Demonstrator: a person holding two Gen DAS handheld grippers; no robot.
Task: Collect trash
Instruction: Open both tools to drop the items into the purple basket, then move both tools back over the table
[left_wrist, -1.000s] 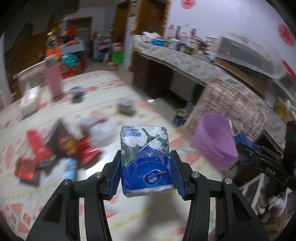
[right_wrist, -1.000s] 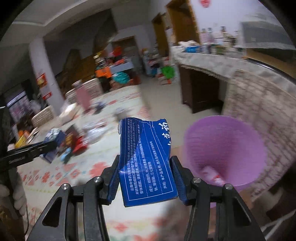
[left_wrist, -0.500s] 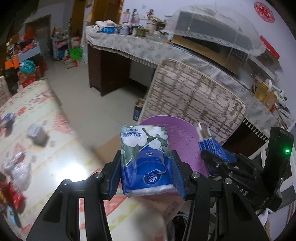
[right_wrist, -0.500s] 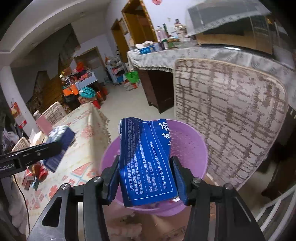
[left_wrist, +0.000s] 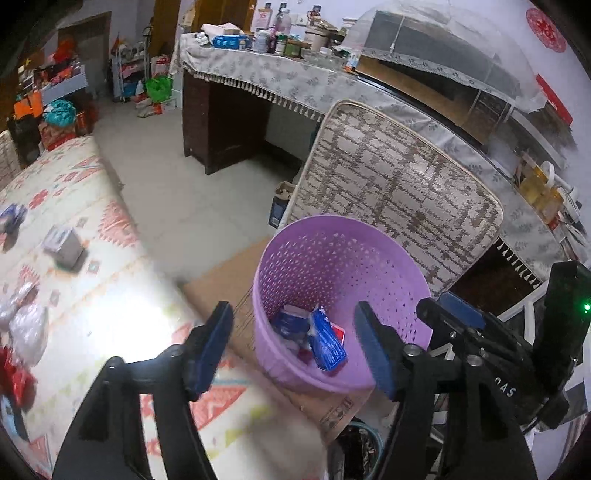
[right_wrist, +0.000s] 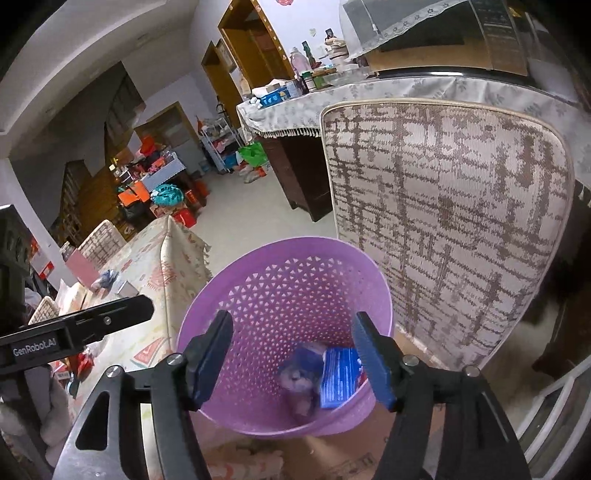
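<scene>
A purple perforated basket (left_wrist: 332, 258) stands on the floor beside the table, right below both grippers. My left gripper (left_wrist: 291, 352) hangs over its near rim, jaws opening, nothing between the blue pads. A blue tissue pack (left_wrist: 291, 321) and a blue wrapper (left_wrist: 328, 349) lie at the basket's bottom. My right gripper (right_wrist: 291, 358) is also above the basket (right_wrist: 295, 280), jaws opening and empty. Under it the wrapper (right_wrist: 340, 376) lies flat and the tissue pack (right_wrist: 299, 373) is blurred. The right gripper (left_wrist: 448, 314) shows at the basket's right side.
A patterned cushion (left_wrist: 399, 192) leans behind the basket, and flat cardboard (left_wrist: 229, 273) lies under it. The table with a patterned cloth (left_wrist: 85, 206) at left holds a small box (left_wrist: 62, 243), plastic bags (left_wrist: 26, 325) and red wrappers (left_wrist: 14, 380). A cluttered counter (left_wrist: 277, 77) runs along the back.
Both grippers swung from the table to above the purple basket, then opened. The tissue pack left the left jaws and the blue wrapper left the right jaws; both dropped into the basket.
</scene>
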